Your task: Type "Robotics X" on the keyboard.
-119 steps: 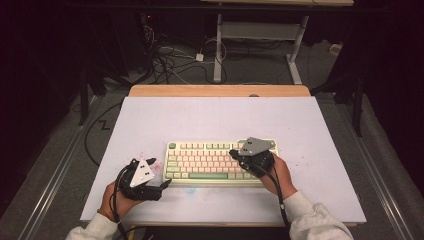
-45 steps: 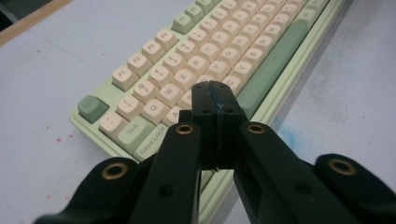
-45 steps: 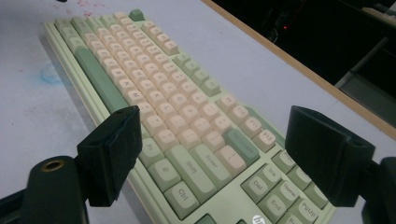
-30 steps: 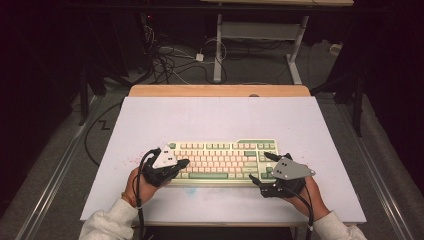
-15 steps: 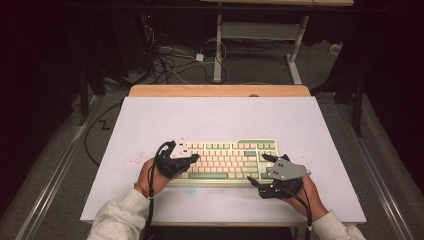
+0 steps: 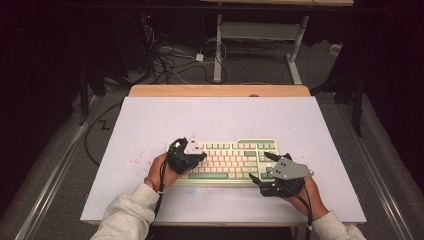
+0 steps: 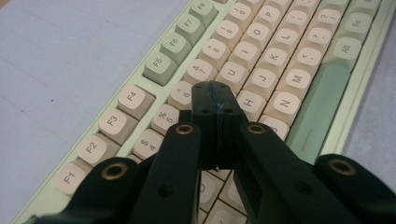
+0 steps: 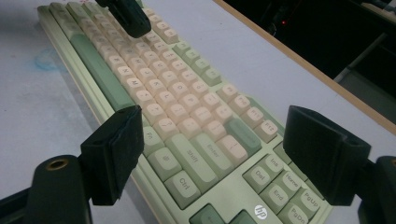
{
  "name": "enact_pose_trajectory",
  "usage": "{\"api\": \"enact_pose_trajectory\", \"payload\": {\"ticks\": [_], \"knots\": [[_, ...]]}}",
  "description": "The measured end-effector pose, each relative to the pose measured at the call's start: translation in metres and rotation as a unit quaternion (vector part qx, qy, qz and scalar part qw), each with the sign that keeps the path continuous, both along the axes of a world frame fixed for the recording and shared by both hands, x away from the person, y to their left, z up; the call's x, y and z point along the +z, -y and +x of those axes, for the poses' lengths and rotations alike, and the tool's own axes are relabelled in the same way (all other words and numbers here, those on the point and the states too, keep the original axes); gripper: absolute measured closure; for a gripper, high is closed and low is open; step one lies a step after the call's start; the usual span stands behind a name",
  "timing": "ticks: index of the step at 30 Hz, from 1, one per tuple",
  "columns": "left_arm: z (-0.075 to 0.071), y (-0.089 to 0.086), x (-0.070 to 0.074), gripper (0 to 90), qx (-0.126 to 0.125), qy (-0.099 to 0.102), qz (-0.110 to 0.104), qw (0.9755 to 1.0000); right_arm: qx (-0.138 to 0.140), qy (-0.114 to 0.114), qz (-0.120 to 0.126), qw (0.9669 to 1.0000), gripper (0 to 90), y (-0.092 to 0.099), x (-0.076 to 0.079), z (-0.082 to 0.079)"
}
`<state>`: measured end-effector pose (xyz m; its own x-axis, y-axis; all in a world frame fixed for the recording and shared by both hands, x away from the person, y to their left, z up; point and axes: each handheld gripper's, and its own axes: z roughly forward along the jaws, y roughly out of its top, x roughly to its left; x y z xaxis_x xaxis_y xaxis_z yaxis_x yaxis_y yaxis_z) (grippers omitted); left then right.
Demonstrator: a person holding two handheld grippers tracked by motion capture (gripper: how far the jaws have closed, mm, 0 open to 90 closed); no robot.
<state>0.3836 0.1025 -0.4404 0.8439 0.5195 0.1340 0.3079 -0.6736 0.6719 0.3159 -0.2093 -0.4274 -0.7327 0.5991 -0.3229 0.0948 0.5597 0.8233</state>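
Two handheld grippers work at a green and cream keyboard (image 6: 227, 160).
The left gripper (image 7: 215, 100), jaws together, has moved over the G and H keys, seemingly ready to press; the right gripper (image 8: 212, 154) waits wide apart.

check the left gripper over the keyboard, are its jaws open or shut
Shut. In the left gripper view the left gripper has its two black pads pressed flat together with nothing between them, over the keyboard near the 6 and H keys.

A white table (image 6: 150, 125) stands over tangled cables (image 6: 170, 55) on grey floor (image 6: 60, 165).
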Motion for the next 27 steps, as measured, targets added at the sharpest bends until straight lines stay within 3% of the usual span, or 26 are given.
{"api": "enact_pose_trajectory", "payload": {"ticks": [20,22,27], "knots": [[0.0075,0.0076,-0.0068,87.9,0.003,-0.006,0.017,0.9998,-0.004,0.006,-0.012,0.9999,22.1,-0.0007,-0.0011,0.0004],[0.0078,0.0087,-0.0086,87.9,-0.002,-0.011,0.029,0.9995,-0.004,0.007,-0.014,0.9999,22.9,-0.0005,-0.0013,0.0007],[0.0042,0.0077,-0.0056,88.0,-0.002,0.005,0.020,0.9998,-0.008,0.010,-0.015,0.9998,23.0,-0.0003,-0.0004,0.0000]]}}
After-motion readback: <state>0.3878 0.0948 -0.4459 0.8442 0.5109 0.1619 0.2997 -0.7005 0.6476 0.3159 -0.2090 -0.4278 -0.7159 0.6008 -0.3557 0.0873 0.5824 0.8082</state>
